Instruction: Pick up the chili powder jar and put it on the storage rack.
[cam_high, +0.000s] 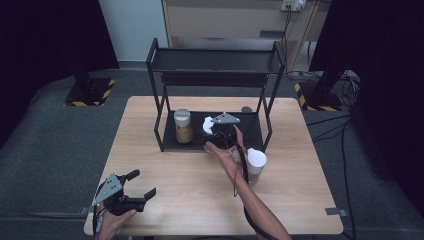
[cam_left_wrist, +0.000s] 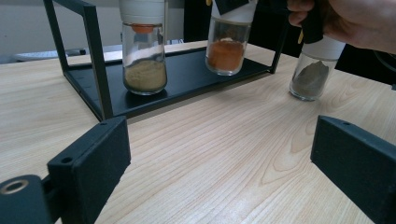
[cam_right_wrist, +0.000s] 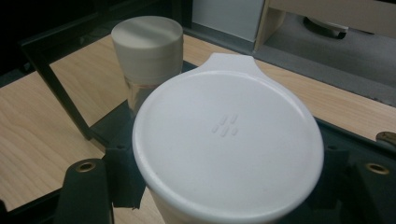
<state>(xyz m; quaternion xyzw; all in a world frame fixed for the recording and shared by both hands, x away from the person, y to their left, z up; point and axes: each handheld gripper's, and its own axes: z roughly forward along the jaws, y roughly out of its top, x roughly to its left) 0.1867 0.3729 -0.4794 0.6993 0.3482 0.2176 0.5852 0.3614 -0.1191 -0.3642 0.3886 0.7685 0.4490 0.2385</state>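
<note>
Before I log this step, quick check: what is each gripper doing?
Left gripper: open, empty, low over the wooden table.
Right gripper: shut on the white-lidded glass jar of orange powder, at the black shelf's bottom tray.

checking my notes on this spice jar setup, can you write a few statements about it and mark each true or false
1. The right tongs are shut on the orange spice jar. True.
2. The left tongs grip a jar. False: they are open, with nothing between them, over the table.
3. The tan spice jar stands on the rack bottom shelf. True.
4. The dark spice jar stands on the rack's top shelf. False: it stands on the table, beside the rack.
</note>
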